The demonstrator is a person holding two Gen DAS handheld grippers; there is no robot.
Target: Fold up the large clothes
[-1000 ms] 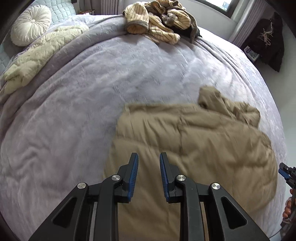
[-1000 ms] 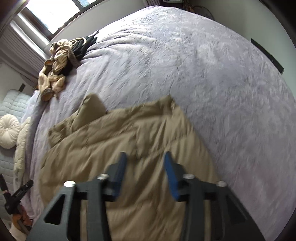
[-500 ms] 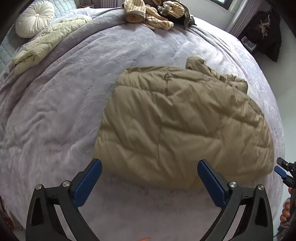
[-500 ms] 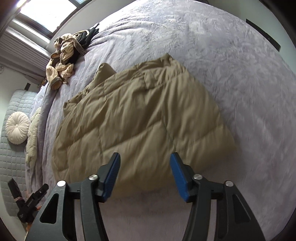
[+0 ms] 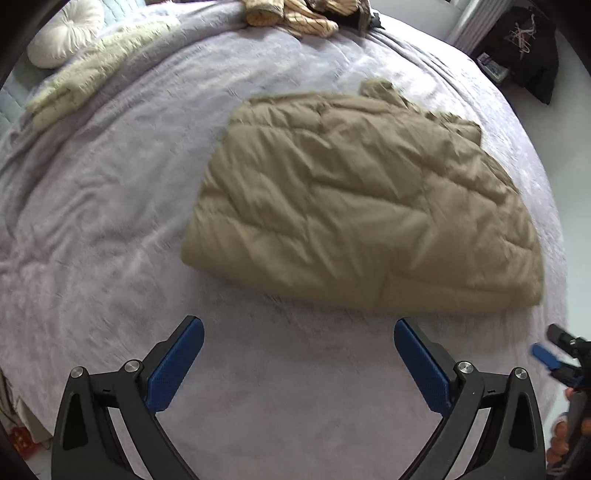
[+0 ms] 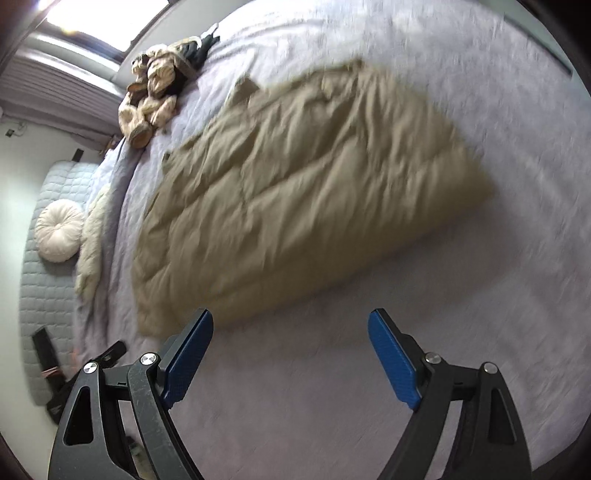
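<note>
A tan quilted puffer jacket (image 5: 362,206) lies folded flat on the lilac bed cover (image 5: 110,206); it also shows in the right wrist view (image 6: 295,192). My left gripper (image 5: 297,332) is wide open and empty, held above the cover just short of the jacket's near edge. My right gripper (image 6: 290,325) is wide open and empty, also back from the jacket's near edge. The right gripper's blue tip (image 5: 546,356) shows at the right edge of the left wrist view.
A heap of striped and dark clothes (image 5: 306,14) lies at the far side of the bed, also in the right wrist view (image 6: 159,88). A cream fleece (image 5: 92,81) and a round white cushion (image 5: 64,33) lie at the far left. A dark garment (image 5: 524,48) hangs beyond the bed.
Both grippers opened wide and drew back from over the jacket toward the near edge of the bed. The jacket stays folded on the cover.
</note>
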